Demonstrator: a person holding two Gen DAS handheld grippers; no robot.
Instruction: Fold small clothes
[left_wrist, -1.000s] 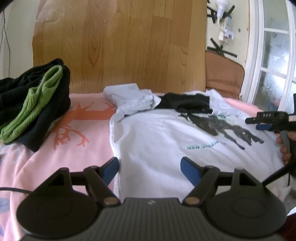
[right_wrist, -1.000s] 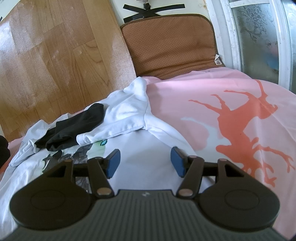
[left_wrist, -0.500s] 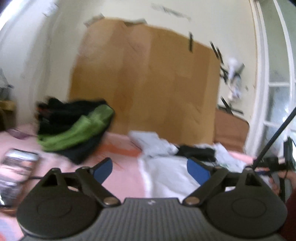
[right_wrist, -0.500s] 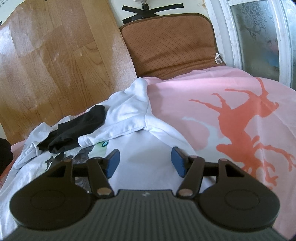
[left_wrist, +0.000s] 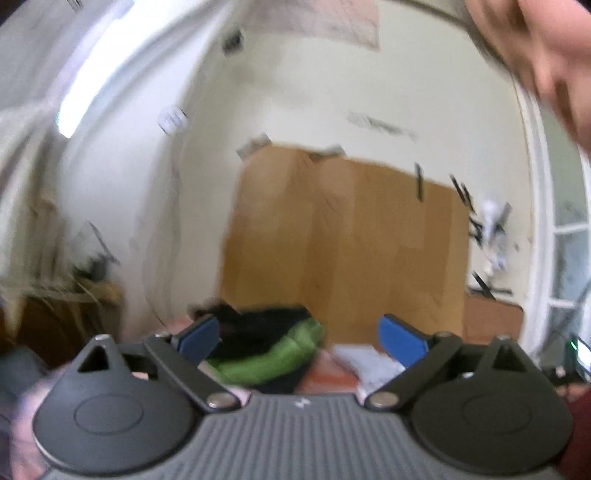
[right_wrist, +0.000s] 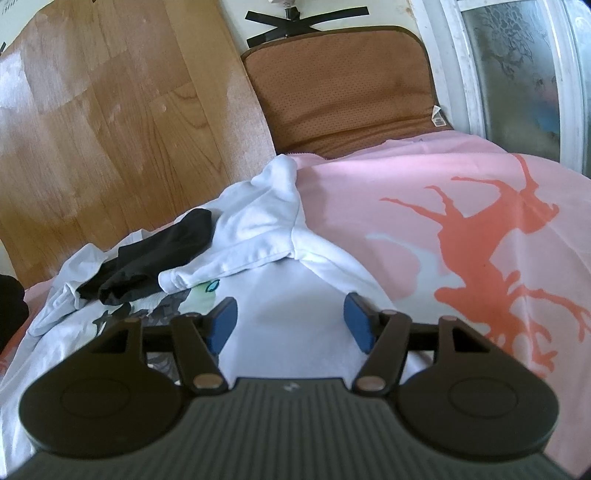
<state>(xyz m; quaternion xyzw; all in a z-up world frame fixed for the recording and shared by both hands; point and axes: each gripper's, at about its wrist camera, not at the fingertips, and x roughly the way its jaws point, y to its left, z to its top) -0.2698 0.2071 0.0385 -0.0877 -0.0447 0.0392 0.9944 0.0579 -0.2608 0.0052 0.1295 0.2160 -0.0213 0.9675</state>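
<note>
A white T-shirt (right_wrist: 288, 295) with a dark print lies spread on the pink bed cover (right_wrist: 406, 206), its sleeve folded in over the chest. A black garment (right_wrist: 159, 254) lies on its collar area. My right gripper (right_wrist: 290, 325) is open and empty, low over the shirt's right side. My left gripper (left_wrist: 299, 338) is open and empty, lifted high and tilted up toward the wall; its view is blurred. A bit of the white shirt (left_wrist: 369, 362) shows low between its fingers.
A pile of black and green clothes (left_wrist: 269, 350) lies at the bed's far left. A wood-pattern board (right_wrist: 110, 122) and a brown cushion (right_wrist: 343, 88) lean against the wall. A window (right_wrist: 517, 62) is at right. A hand (left_wrist: 535, 48) shows at the top right.
My left gripper has swung up and back from the shirt, now facing the wall, with its jaws a little wider. My right gripper has barely moved.
</note>
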